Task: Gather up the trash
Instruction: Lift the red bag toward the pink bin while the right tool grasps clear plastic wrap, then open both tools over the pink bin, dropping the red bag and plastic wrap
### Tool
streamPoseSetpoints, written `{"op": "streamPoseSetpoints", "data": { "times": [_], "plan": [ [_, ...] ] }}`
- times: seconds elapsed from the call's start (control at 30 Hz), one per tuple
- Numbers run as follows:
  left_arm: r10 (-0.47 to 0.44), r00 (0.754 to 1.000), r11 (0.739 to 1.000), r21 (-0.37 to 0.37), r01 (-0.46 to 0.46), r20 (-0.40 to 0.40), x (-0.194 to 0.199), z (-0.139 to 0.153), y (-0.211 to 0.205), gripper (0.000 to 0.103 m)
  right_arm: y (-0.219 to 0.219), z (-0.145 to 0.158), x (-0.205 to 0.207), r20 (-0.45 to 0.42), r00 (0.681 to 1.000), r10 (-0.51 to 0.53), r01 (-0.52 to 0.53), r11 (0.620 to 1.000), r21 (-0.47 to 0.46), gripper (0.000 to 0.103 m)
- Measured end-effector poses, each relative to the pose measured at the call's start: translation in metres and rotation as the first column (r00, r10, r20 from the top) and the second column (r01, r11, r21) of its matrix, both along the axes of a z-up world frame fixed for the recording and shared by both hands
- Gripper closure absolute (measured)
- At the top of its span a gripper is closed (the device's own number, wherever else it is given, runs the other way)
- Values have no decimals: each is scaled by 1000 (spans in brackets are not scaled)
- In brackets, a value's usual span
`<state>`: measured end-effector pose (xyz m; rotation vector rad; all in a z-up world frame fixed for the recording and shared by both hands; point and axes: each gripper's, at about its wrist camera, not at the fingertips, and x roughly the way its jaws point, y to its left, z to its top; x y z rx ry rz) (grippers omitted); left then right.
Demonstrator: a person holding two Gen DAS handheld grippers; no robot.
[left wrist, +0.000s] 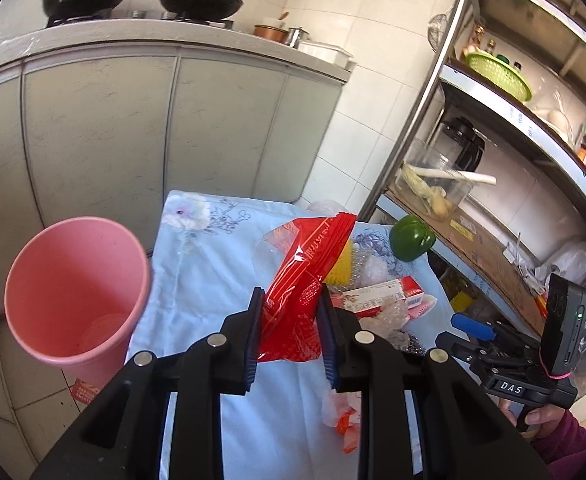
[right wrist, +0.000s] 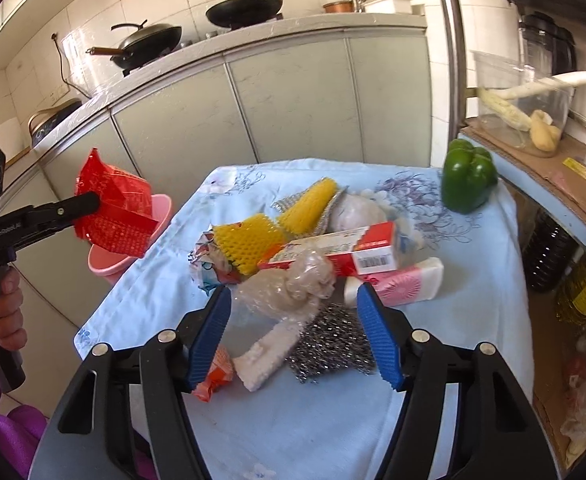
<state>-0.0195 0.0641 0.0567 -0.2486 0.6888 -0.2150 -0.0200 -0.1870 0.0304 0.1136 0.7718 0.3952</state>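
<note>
Your left gripper (left wrist: pixel 291 306) clamps the red wrapper (left wrist: pixel 305 280) right of the pink bin (left wrist: pixel 73 292), while your right gripper (right wrist: pixel 293 312) hangs wide over the crumpled plastic (right wrist: pixel 293 286).

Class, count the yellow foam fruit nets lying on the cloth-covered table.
2. One yellow foam net lies at the pile's left, against the red-and-white box. The other lies behind it, toward the cabinets. More could be hidden under the pile.

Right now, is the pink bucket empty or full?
Almost empty. The pink bucket stands open beside the table, and only something pale and clear lies at its bottom. The red wrapper is not inside.
</note>
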Motion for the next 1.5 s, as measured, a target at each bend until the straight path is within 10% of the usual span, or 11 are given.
{"op": "streamPoseSetpoints", "data": {
  "times": [0.33, 0.63, 1.03, 1.5],
  "plan": [
    [33, 999, 999, -24, -34, -26, 5, -14, 21, 78, 6, -15, 41, -65, 998, 16, -16, 1000, -11, 37],
    [51, 998, 997, -48, -53, -42, 13, -25, 26, 78, 9, -37, 71, -166, 985, 40, -41, 999, 1, 77],
    [128, 990, 991, -35, -126, 62, -10, 0, 57, 78, 18, 29, 37, 8, 999, 42, -42, 999, 15, 87],
    [439, 898, 898, -17, -439, 28, -20, -17, 151, 78, 222, 55, 105, 114, 915, 387, -384, 922, -49, 87]
  ]
}}
